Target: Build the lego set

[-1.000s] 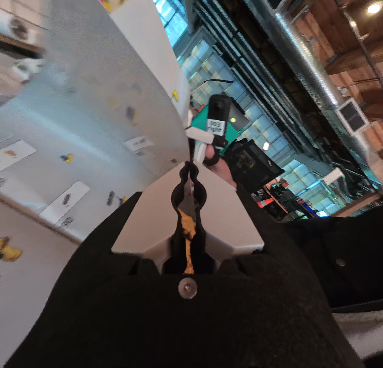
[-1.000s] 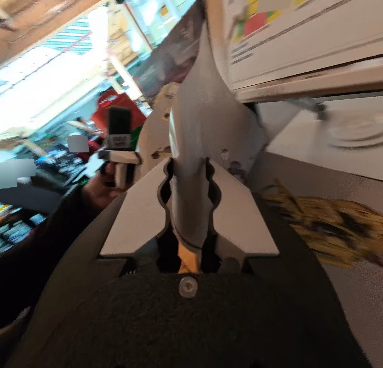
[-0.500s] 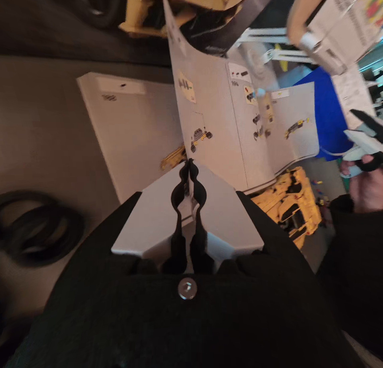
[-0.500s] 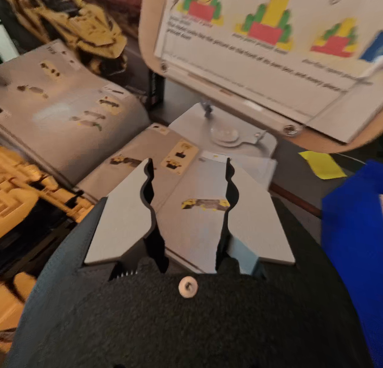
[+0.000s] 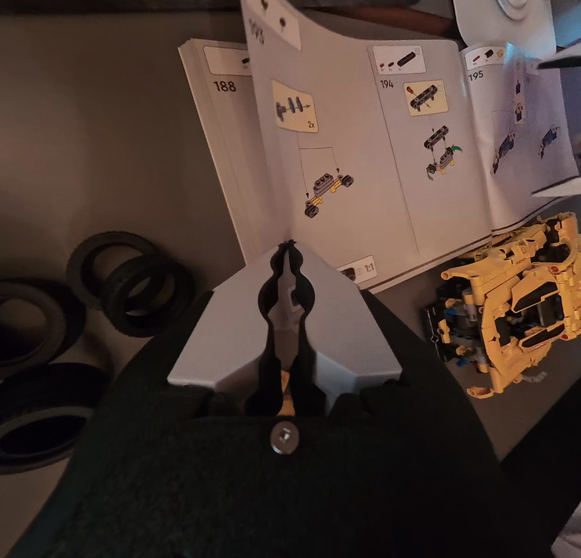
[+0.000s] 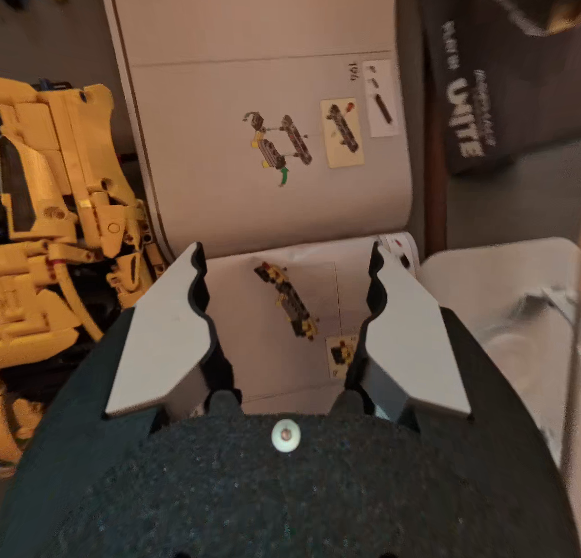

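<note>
While left claw (image 5: 287, 247) pinches manual page (image 5: 330, 172) upright, right claw (image 6: 284, 253) gapes empty; yellow model (image 6: 53, 216) lies leftward, nearer it.

Left gripper (image 5: 287, 244) pinched closed on bottom edge of one page of instruction booklet (image 5: 361, 172); page lifted and curved above open spread. Booklet lies on grey desk (image 5: 110, 118). Black tyres (image 5: 129, 285) stacked at left. Part-built yellow lego car (image 5: 518, 307) at right, just beside booklet's lower corner.
</note>
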The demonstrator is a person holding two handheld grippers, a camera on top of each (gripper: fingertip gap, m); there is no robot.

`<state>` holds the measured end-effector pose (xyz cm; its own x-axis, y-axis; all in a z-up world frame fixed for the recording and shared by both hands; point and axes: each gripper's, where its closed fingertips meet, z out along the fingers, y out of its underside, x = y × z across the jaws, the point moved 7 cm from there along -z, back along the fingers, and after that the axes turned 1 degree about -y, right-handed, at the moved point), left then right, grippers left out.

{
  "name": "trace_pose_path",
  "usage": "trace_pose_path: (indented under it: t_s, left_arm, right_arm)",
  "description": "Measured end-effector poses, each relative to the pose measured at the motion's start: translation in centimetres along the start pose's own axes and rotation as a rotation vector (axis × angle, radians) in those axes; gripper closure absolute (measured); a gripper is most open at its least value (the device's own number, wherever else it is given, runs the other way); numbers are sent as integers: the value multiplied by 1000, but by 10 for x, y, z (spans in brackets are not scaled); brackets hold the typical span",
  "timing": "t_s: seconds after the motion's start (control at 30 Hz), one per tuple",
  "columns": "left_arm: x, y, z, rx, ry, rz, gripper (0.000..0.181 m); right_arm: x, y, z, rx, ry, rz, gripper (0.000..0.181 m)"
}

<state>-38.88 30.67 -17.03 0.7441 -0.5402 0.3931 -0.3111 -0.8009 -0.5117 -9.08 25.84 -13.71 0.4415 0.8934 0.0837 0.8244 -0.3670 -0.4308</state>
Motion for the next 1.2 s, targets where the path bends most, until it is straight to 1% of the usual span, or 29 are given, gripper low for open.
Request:
trace_pose_path:
  t_s: [0.07, 0.13, 0.2, 0.27, 0.33, 0.4, 0.47, 0.5, 0.53, 0.6, 0.67, 0.7, 0.73, 0.8, 0.9, 1.03, 1.1, 1.13, 1.2]
  left_arm:
    - [-2, 0, 0, 8, 8, -5, 180]
    - [-5, 1, 2, 5, 15, -16, 180]
    - [-10, 3, 3, -18, -17, -12, 179]
    - [-15, 2, 2, -20, -51, -19, 176]
    - [-20, -3, -6, 28, -106, -26, 172]
    - [-17, -15, -18, 125, -138, 12, 169]
    - [-2, -23, -21, 187, -99, 112, 167]
    - [8, -22, -16, 165, -43, 155, 168]
    - [19, -18, -7, 112, 32, 189, 169]
    - [34, -10, 16, 32, 146, 218, 172]
    - [38, -3, 36, -42, 160, 240, 174]
    - [37, -2, 42, -59, 143, 250, 175]
    - [35, -2, 44, -55, 134, 249, 181]
    - [31, -1, 41, -62, 132, 239, 181]
    - [15, 0, 30, -47, 80, 213, 181]
    - [-17, 0, 10, -26, -74, 150, 181]
    - [-30, 0, -4, -3, -160, 157, 181]
    - [-30, -2, -11, 35, -150, 174, 181]
    - [-25, -6, -26, 119, -76, 205, 180]
  right_arm:
    - [2, -7, 20, -62, -71, -20, 77]
    - [4, -6, 40, -169, -86, -43, 75]
    - [3, -10, 49, -215, -96, -44, 75]
    - [2, -13, 52, -279, -90, -34, 76]
    - [1, -16, 55, -340, -94, -35, 75]
    - [1, -19, 58, -382, -106, -30, 75]
    - [1, -20, 59, -394, -109, -29, 75]
    - [1, -20, 60, -392, -109, -27, 75]
    - [1, -19, 59, -384, -109, -24, 75]
    - [1, -18, 59, -365, -109, -20, 74]
    - [1, -17, 59, -348, -108, -16, 74]
    - [1, -17, 59, -344, -108, -15, 74]
    - [1, -17, 59, -344, -108, -17, 74]
    - [2, -17, 59, -338, -109, -20, 74]
    - [2, -17, 59, -336, -109, -20, 74]
    - [2, -16, 59, -323, -109, -19, 74]
    - [2, -15, 58, -309, -109, -18, 74]
    - [2, -15, 58, -300, -108, -17, 74]
    - [2, -14, 58, -281, -108, -14, 74]
